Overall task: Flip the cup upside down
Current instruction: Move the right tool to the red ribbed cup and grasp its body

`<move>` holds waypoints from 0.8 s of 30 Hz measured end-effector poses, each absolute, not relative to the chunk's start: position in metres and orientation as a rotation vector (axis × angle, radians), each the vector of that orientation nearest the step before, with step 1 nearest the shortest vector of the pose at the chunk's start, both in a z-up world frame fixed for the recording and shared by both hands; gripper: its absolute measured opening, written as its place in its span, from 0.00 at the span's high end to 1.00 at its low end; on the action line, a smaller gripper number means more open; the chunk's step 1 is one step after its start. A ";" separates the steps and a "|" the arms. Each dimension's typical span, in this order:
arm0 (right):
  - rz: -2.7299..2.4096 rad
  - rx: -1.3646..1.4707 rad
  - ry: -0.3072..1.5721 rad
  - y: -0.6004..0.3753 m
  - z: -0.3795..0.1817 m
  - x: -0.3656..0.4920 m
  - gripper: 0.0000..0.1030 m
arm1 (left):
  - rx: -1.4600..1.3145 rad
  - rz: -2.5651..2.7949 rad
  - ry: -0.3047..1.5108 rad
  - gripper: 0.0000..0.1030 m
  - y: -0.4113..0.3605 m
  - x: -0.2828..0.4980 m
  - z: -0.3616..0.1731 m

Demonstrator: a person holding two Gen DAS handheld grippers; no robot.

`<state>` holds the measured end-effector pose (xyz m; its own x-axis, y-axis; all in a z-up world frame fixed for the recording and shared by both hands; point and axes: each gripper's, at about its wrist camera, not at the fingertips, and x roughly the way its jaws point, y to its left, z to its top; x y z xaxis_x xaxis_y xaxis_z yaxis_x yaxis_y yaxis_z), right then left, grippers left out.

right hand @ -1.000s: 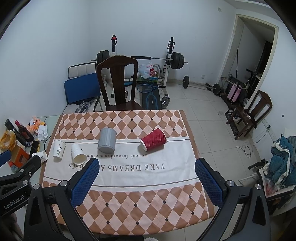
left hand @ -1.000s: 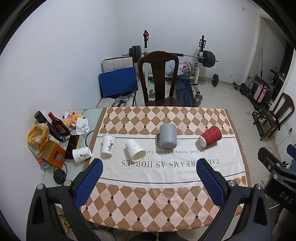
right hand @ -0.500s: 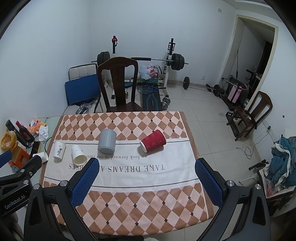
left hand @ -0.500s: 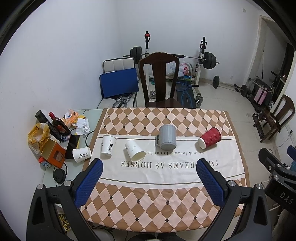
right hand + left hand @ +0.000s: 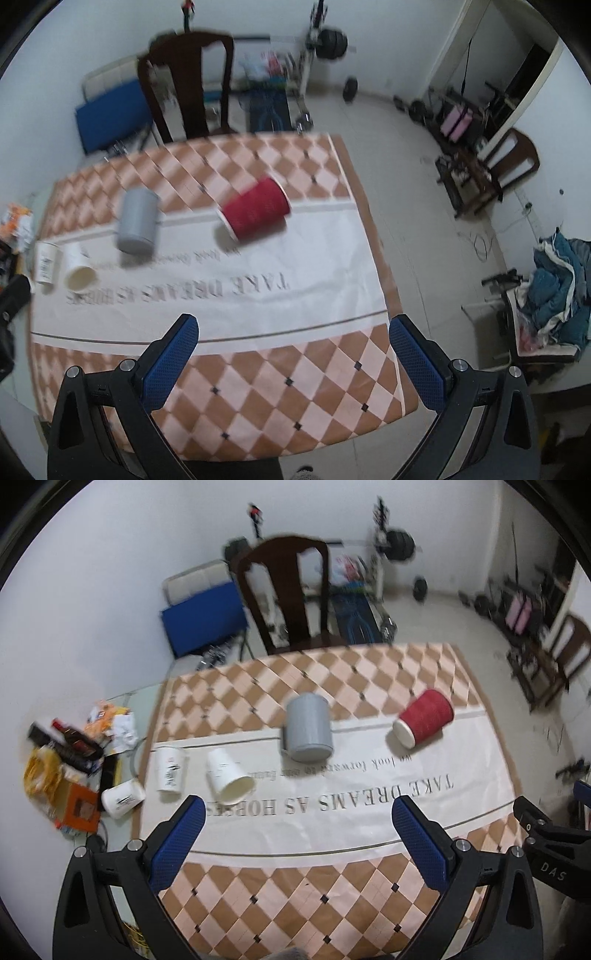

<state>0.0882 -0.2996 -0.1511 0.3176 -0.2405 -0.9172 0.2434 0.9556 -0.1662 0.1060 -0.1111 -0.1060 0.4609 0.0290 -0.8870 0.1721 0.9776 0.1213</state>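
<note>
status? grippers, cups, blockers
Left gripper open, empty. Right gripper open, empty. Red cup and white cup on their sides, untouched. Nothing blocking either.

On the worktop's cloth [image 5: 332,812] lie four cups: one red paper cup [image 5: 424,718], one grey mug [image 5: 308,729] and two white paper cups [image 5: 229,775] [image 5: 169,770]. A third white cup [image 5: 123,798] lies off the cloth. Two wooden chairs [image 5: 291,590] [image 5: 511,155] show.

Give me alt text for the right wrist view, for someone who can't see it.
Blurred fisheye view over a checkered table: a red cup lies on its side ahead of the open right gripper, which holds nothing. Further left are a grey mug and two white cups, one tipped over; a dark chair stands behind.
</note>
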 end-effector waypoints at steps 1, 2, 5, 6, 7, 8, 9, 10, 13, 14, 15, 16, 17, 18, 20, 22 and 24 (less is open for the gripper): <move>-0.320 0.013 1.241 -0.310 -0.172 0.098 0.00 | 0.216 -0.098 1.107 0.00 -0.118 0.113 -0.115; -0.318 0.029 1.266 -0.320 -0.187 0.106 0.00 | 0.231 -0.106 1.128 0.00 -0.129 0.123 -0.128; -0.318 0.061 1.331 -0.343 -0.226 0.124 0.03 | 0.270 -0.130 1.178 0.00 -0.156 0.150 -0.162; -0.318 0.071 1.351 -0.351 -0.239 0.131 0.04 | 0.282 -0.138 1.202 0.00 -0.166 0.160 -0.176; -0.319 0.081 1.370 -0.358 -0.253 0.138 0.05 | 0.287 -0.149 1.226 0.00 -0.174 0.170 -0.187; -0.315 0.096 1.397 -0.369 -0.272 0.149 0.06 | 0.288 -0.159 1.243 0.00 -0.179 0.175 -0.195; -0.315 0.100 1.404 -0.372 -0.275 0.150 0.08 | 0.290 -0.171 1.256 0.00 -0.186 0.182 -0.204; -0.313 0.114 1.429 -0.381 -0.292 0.160 0.10 | 0.291 -0.183 1.264 0.00 -0.192 0.188 -0.211; -0.308 0.135 1.466 -0.395 -0.317 0.175 0.14 | 0.306 -0.237 1.277 0.01 -0.214 0.204 -0.227; -0.307 0.138 1.471 -0.397 -0.320 0.176 0.15 | 0.313 -0.254 1.274 0.03 -0.219 0.208 -0.231; -0.307 0.144 1.480 -0.402 -0.328 0.181 0.19 | 0.326 -0.273 1.274 0.04 -0.226 0.212 -0.233; -0.307 0.155 1.494 -0.409 -0.338 0.186 0.20 | 0.343 -0.293 1.271 0.07 -0.234 0.217 -0.235; -0.305 0.161 1.501 -0.412 -0.342 0.188 0.21 | 0.354 -0.309 1.267 0.11 -0.240 0.221 -0.237; -0.303 0.169 1.511 -0.417 -0.350 0.193 0.21 | 0.371 -0.332 1.259 0.11 -0.248 0.225 -0.237; -0.304 0.176 1.527 -0.425 -0.354 0.194 0.23 | 0.408 -0.374 1.242 0.12 -0.261 0.231 -0.238; -0.312 0.175 1.543 -0.433 -0.363 0.198 0.23 | 0.447 -0.418 1.240 0.12 -0.274 0.237 -0.242; -0.320 0.176 1.551 -0.437 -0.368 0.199 0.23 | 0.494 -0.462 1.242 0.12 -0.289 0.242 -0.249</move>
<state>0.1995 -0.4365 -0.3676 -0.0102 -0.0910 -0.9958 0.3103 0.9464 -0.0897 0.2417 -0.2893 -0.2489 0.2592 -0.0639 -0.9637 0.5816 0.8069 0.1030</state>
